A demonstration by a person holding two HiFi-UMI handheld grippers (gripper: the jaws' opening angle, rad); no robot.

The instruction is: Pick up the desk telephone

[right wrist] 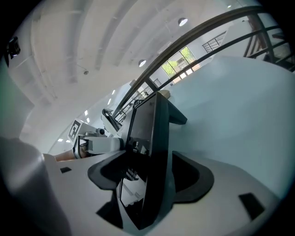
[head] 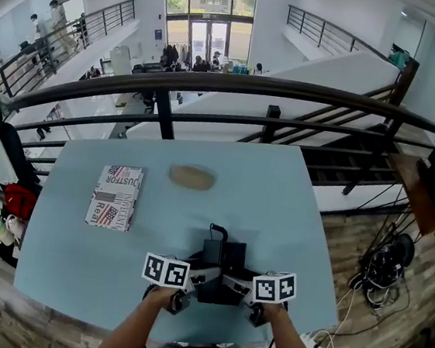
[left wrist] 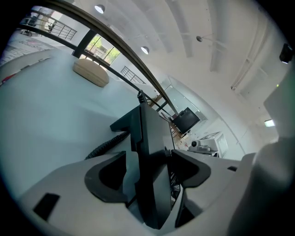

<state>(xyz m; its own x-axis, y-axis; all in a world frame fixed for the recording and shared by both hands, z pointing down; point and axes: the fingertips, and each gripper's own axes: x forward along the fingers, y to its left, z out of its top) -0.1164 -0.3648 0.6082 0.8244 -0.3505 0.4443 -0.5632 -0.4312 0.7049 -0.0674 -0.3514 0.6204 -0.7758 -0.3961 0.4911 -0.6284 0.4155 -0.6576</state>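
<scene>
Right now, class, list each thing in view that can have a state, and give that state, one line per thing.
desk telephone: seems to sit on the table, not lifted
left gripper: jaws open, the telephone's edge between them
right gripper: jaws open, the telephone's other edge between them
book: closed, lying flat on the table

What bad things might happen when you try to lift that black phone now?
1. The left gripper and right gripper each have a thin edge of the desk telephone between open jaws. Lifting before they close would likely let it slip.
2. Its coiled cord lies on the table and might snag or tug.
3. The phone sits close to the table's near edge, so a slip might send it off.
</scene>
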